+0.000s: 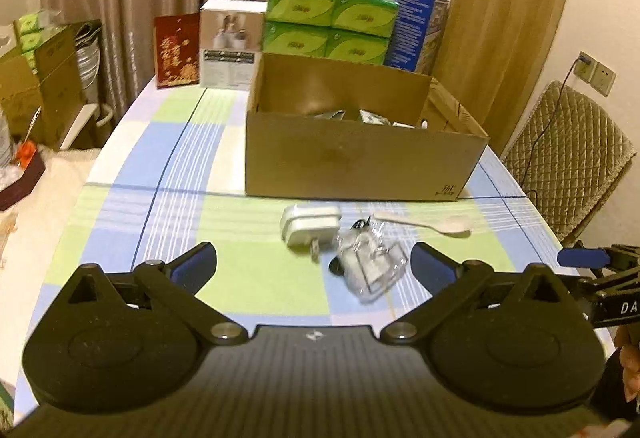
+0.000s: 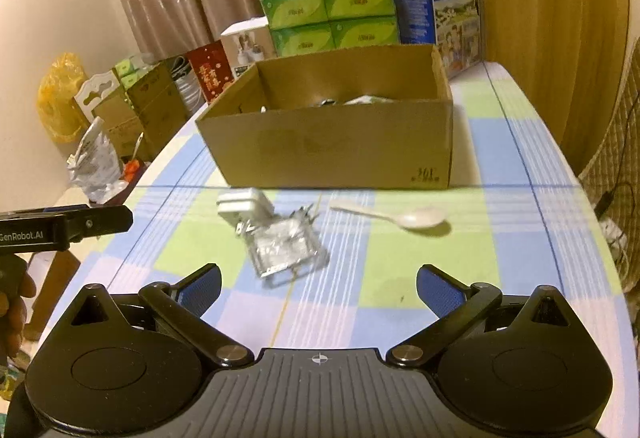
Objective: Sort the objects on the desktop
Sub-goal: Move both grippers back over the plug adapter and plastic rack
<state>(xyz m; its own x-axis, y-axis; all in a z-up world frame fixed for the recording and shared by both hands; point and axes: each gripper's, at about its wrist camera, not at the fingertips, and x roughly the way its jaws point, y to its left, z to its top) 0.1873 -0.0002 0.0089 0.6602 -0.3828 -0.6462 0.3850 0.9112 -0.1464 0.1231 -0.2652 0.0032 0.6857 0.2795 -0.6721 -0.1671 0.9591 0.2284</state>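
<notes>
A white plug adapter lies on the checked tablecloth just in front of an open cardboard box. Against the adapter lies a crumpled clear plastic packet. A pale plastic spoon rests to the right. My left gripper is open, hovering short of the adapter and packet. My right gripper is open too, nothing between its fingers, short of the packet. The box holds several small items, mostly hidden by its wall.
Behind the box stand green tissue packs, a blue milk carton, a white box and a red card. A quilted chair is at the right. Cartons and bags sit left of the table.
</notes>
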